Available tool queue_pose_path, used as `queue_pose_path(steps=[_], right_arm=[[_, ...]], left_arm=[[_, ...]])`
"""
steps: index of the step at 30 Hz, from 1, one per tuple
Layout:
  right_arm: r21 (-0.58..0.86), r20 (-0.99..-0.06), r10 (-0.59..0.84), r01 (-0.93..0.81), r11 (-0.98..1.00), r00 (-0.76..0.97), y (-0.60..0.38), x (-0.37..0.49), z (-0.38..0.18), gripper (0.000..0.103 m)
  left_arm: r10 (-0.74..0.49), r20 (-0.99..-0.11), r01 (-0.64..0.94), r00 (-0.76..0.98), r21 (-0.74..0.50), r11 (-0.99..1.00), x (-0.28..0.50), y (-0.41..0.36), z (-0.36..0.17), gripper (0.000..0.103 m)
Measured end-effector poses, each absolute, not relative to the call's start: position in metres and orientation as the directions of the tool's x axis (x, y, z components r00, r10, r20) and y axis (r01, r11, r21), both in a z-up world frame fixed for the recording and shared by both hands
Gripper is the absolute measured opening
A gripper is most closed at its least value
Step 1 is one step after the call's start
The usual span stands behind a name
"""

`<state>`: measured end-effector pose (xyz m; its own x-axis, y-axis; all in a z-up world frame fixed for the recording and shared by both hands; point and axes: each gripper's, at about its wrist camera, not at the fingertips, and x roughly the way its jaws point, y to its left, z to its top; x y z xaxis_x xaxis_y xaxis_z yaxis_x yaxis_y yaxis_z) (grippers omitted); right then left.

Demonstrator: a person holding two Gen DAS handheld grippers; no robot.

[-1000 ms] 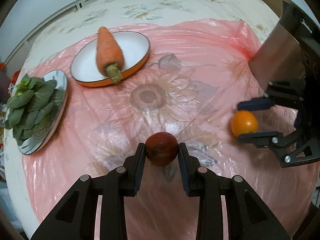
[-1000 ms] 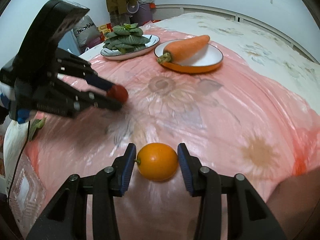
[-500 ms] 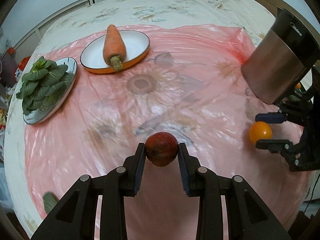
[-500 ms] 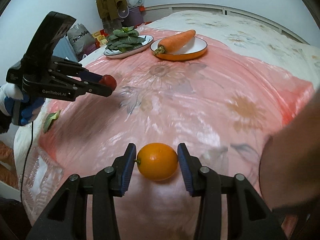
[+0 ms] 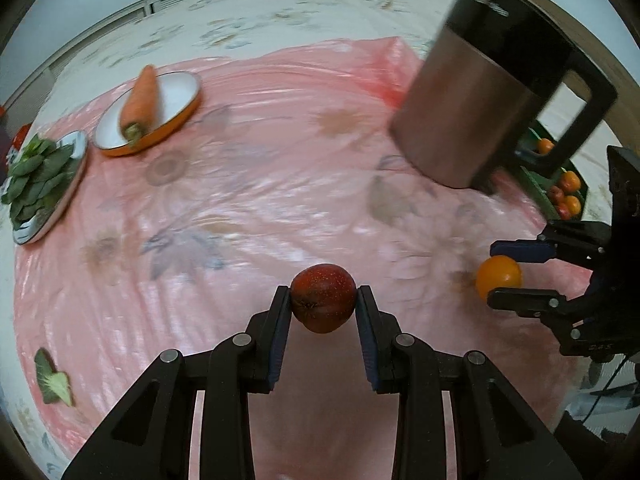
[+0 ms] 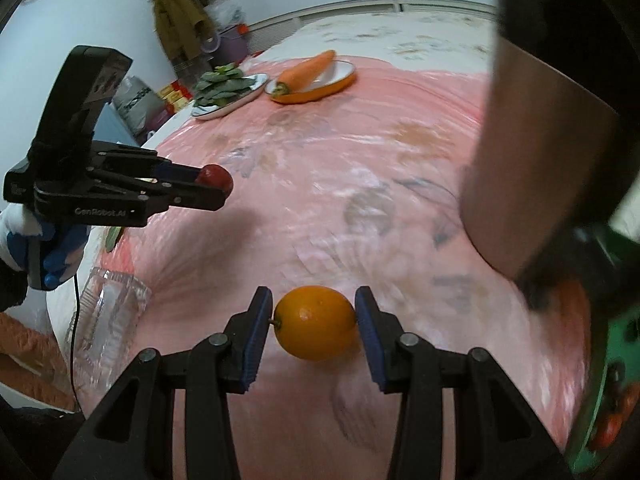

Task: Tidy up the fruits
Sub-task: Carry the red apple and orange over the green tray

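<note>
Fruit, two pieces, both carried above the pink plastic sheet (image 5: 248, 208) that covers the bed. Item one: dark red fruit (image 5: 323, 303), small, round, speckled skin, judged light and firm but liable to bruise; the left gripper (image 5: 323, 312) has its jaws clamped on its widest part, pads on opposite flanks, which looks the soundest hold for a ball shape. Item two: orange (image 6: 316, 322), smooth, slightly oval, judged light with a slick rind that could roll out of a slack hold; the right gripper (image 6: 316, 330) grasps it across the middle, stem end against one pad. Surroundings: steel kettle (image 5: 476, 112) with black handle, close by on the right; behind it a green tray (image 5: 538, 188) already holding small orange and red fruits, judged the likely destination. Far end: carrot (image 5: 140, 104) on an orange-rimmed plate (image 5: 180, 92), leafy greens (image 5: 36, 172) on a second plate; a stray leaf (image 5: 52, 380) near the sheet's edge. Change against the earlier views: both grips unchanged, both fruits carried sideways toward the kettle side; the plates now sit farther off, and the kettle and tray have come into fuller view.
</note>
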<state>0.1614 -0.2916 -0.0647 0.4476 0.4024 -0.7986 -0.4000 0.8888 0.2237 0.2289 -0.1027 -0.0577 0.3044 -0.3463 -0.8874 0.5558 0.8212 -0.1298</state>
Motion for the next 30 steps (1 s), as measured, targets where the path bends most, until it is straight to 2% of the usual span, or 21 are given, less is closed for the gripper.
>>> queue_pose_path(steps=[13, 30], right_arm=[[0.225, -0.811, 0.323, -0.251, 0.942, 0.488, -0.386, 0.119, -0.049, 0.054], [0.160, -0.804, 0.144, -0.023, 0.987, 0.577, -0.508, 0.096, -0.029, 0.054]], left_arm=[[-0.436, -0.870, 0.658, 0.229, -0.192, 0.728, 0.184, -0.198, -0.040, 0.028], [-0.544, -0.833, 0.829, 0.103, -0.231, 0.510, 0.130, -0.339, -0.026, 0.028]])
